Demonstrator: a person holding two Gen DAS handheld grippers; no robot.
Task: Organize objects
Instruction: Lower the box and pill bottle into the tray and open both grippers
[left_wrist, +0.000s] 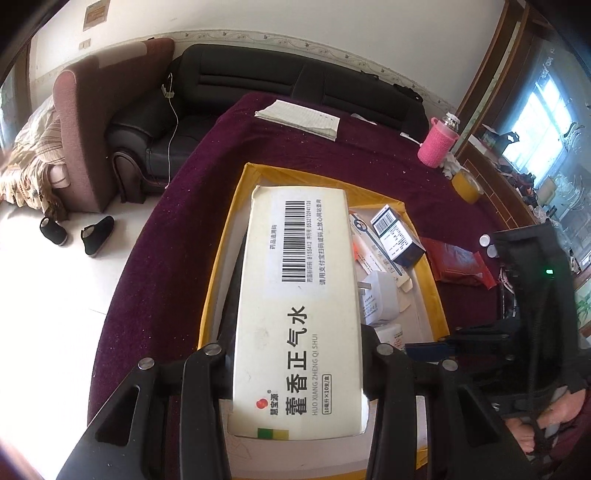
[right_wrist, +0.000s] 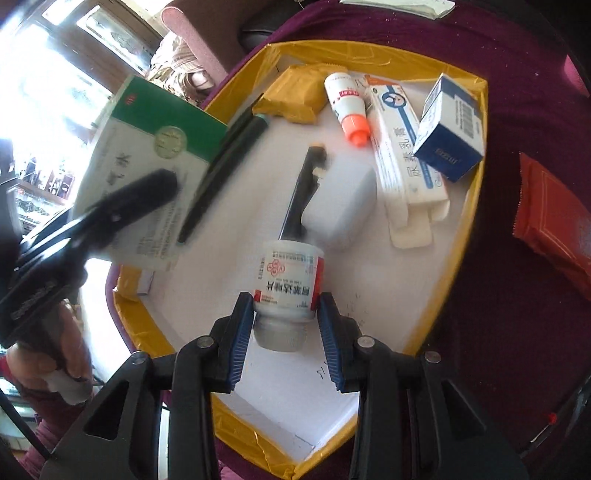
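Daylight comes from the window (left_wrist: 546, 110), which is overexposed in both views. The right wrist picture is blurred by motion, mostly at the left. Both pictures bend strongly at the edges, with dark corners.

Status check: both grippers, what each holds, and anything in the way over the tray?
Left gripper shut on white medicine box. Right gripper shut on pill bottle, over yellow-rimmed tray. Tray crowded: tube, cartons, charger.

Yellow-taped white tray (right_wrist: 436, 295), maroon tablecloth (left_wrist: 184, 221), pink knitted bottle sleeve (left_wrist: 437, 144), red packet (right_wrist: 554, 218), black shoes (left_wrist: 96, 236)
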